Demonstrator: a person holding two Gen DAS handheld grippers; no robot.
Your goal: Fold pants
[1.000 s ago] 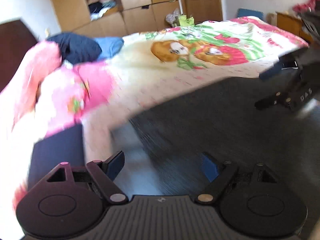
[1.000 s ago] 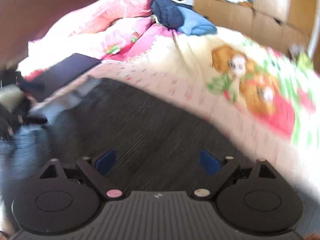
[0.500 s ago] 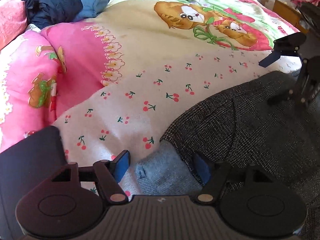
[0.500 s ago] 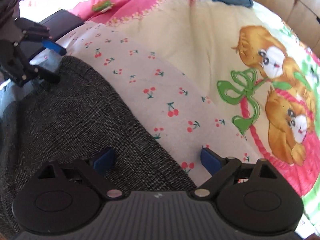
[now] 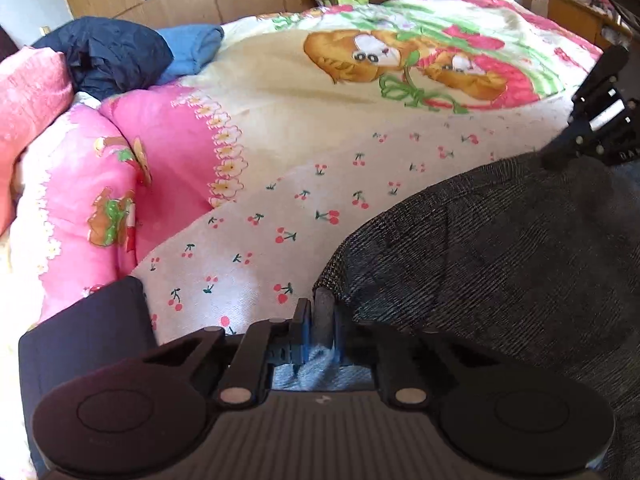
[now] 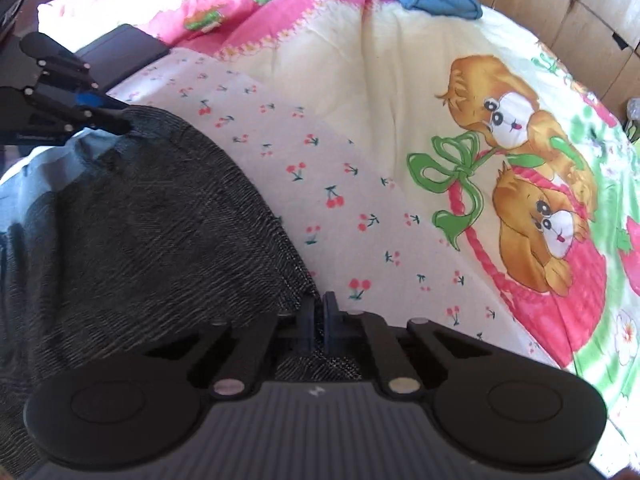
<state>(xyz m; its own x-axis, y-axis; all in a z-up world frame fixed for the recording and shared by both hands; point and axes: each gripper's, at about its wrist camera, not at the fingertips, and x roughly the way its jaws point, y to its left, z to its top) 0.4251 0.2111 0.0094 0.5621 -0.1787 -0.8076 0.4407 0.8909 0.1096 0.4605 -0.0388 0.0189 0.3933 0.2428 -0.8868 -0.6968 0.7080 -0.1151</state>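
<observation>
Left gripper [image 5: 322, 322]: jaws have just been closing and now pinch a thick fold of cloth, the corner of the pants [image 5: 500, 248], between the blue pads. The fold stands up as a dark ridge in the gap. A pale blue-grey lining shows under the fingers, just behind the pinched corner.

Right gripper [image 6: 319, 322]: jaws have likewise just been closing and are now nearly together, clamped on a thin edge of the same pants [image 6: 132, 216] at the other corner. Dark speckled cloth runs in between the pads and out below them.

Each gripper appears in the other's view, at the far end of the same cloth edge: the right one at the right rim of the left wrist view [image 5: 600, 128], the left one at the upper left of the right wrist view [image 6: 68, 92], its tip touching the cloth.

Pants: dark grey, finely woven, lying on the bed's blanket [image 5: 300, 208], the one with the cherry and cartoon print. The edge held between the two grippers runs as a curved line across the blanket. The rest of the garment spreads back toward the person, out of frame; its long axis cannot be told.

A dark flat object [image 5: 84, 332] lies on the bed just left of the left gripper.
</observation>
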